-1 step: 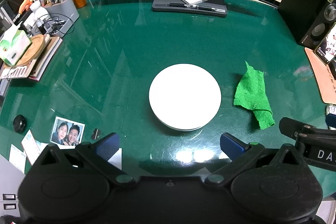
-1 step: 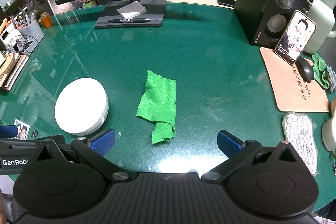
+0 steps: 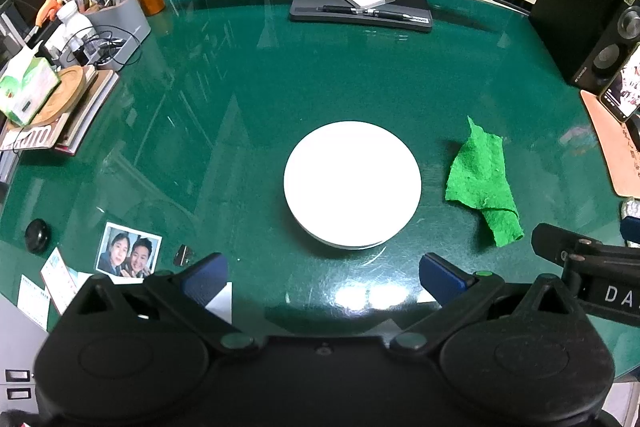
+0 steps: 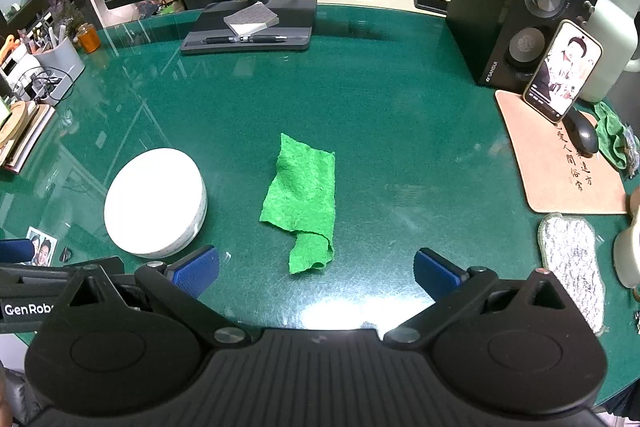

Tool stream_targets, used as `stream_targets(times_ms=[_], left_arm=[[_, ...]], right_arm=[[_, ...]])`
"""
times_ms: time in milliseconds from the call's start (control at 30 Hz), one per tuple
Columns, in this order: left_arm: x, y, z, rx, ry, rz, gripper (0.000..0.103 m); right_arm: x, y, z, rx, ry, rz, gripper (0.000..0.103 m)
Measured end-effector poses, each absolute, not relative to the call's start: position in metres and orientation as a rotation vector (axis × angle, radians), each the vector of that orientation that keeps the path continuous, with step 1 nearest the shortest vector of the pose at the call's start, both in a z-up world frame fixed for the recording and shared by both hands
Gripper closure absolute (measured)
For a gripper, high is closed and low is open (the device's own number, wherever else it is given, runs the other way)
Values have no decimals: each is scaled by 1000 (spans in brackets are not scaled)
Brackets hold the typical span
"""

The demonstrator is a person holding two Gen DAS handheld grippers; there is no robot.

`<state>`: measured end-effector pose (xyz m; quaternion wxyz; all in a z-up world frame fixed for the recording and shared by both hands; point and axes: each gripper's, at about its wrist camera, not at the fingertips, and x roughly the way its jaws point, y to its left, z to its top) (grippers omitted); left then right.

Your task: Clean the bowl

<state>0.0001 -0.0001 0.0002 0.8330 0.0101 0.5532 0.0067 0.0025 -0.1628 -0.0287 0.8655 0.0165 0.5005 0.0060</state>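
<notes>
A white bowl point(image 3: 352, 185) sits upside down on the green glass-topped desk point(image 3: 280, 99), just ahead of my left gripper point(image 3: 322, 277), which is open and empty. A crumpled green cloth point(image 3: 482, 183) lies to the bowl's right. In the right wrist view the cloth point(image 4: 304, 201) lies straight ahead of my right gripper point(image 4: 316, 273), which is open and empty, and the bowl point(image 4: 154, 201) is to the left. Both grippers hover above the desk near its front edge.
A monitor stand with a notepad and pen point(image 3: 362, 3) is at the back. A speaker point(image 4: 516, 7), phone point(image 4: 562, 71), mouse point(image 4: 584, 135) and mat point(image 4: 560, 163) are at the right. Books, tissue box point(image 3: 24, 89) and organiser point(image 3: 116, 23) are at the left. A photo point(image 3: 128, 251) lies near the front left.
</notes>
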Motion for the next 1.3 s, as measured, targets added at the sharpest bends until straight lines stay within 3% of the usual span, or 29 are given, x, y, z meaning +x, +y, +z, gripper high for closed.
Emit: stream_targets(times_ms=[1300], left_arm=[[-2, -2, 0, 38, 1173, 19, 1]], right_arm=[[0, -165, -27, 43, 1044, 21, 0]])
